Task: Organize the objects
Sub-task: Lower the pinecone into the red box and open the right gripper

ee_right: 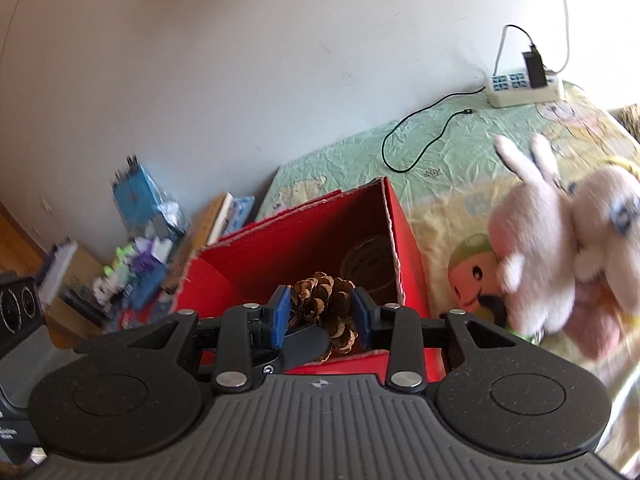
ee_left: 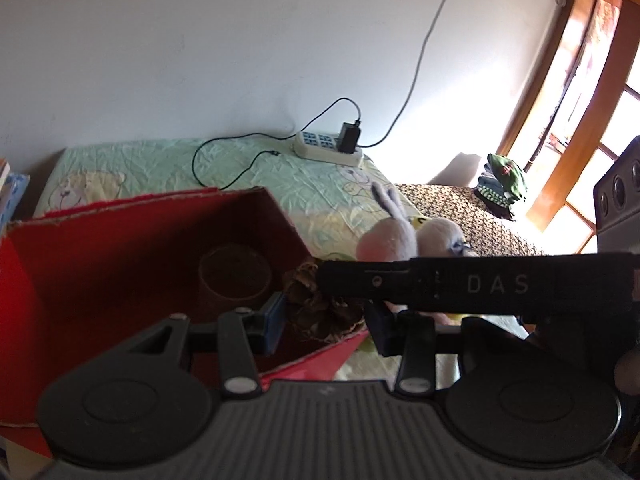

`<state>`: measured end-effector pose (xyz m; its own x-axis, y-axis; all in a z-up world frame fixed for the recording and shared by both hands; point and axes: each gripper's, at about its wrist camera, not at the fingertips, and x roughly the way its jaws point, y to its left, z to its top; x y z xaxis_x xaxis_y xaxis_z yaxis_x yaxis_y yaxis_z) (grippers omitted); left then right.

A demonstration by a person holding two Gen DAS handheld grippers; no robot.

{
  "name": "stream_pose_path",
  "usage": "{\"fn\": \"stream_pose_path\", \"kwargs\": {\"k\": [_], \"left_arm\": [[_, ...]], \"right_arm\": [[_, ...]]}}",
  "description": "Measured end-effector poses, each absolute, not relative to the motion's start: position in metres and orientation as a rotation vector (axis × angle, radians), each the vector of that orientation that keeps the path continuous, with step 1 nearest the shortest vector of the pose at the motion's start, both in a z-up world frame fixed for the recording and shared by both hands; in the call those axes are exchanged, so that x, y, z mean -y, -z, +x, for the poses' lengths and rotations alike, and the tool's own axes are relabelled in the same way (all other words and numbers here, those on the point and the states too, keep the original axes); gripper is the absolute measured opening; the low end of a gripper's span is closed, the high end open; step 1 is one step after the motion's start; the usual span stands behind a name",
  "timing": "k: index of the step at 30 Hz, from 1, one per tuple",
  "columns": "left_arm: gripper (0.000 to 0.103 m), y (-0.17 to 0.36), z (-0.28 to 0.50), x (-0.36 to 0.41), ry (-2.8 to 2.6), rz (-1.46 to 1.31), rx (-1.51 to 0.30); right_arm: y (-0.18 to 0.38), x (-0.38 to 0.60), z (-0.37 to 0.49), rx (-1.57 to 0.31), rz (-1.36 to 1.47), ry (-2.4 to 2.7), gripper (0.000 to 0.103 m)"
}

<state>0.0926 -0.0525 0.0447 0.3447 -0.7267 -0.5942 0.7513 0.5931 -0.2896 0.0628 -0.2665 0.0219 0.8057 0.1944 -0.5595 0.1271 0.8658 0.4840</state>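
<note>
The right gripper (ee_right: 320,312) is clamped on a pinecone (ee_right: 326,304), its 2 blue pads pressing both sides, above the red box (ee_right: 280,240). The left gripper (ee_left: 324,320) holds its jaws part open around the same cone; contact is unclear. Beyond, a plush rabbit (ee_right: 560,232) lies on the bed (ee_right: 440,152).

Pine cone (ee_right: 324,304) inside box (ee_right: 404,236), plush rabbit (ee_right: 532,240) right of it
</note>
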Motion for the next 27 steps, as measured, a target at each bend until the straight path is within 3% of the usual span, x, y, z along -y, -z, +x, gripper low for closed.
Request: {"fn": "stream_pose_path", "kwargs": {"k": [12,27], "left_arm": [[0.043,-0.01,0.115,0.06,0.94,-0.02,-0.85],[0.043,0.004,0.12,0.075,0.939,0.034,-0.899]], "right_arm": [[-0.007,0.254,0.104,-0.766,0.303,-0.029,0.037],[0.005,0.253,0.101,-0.772,0.288,0.012,0.036]]}}
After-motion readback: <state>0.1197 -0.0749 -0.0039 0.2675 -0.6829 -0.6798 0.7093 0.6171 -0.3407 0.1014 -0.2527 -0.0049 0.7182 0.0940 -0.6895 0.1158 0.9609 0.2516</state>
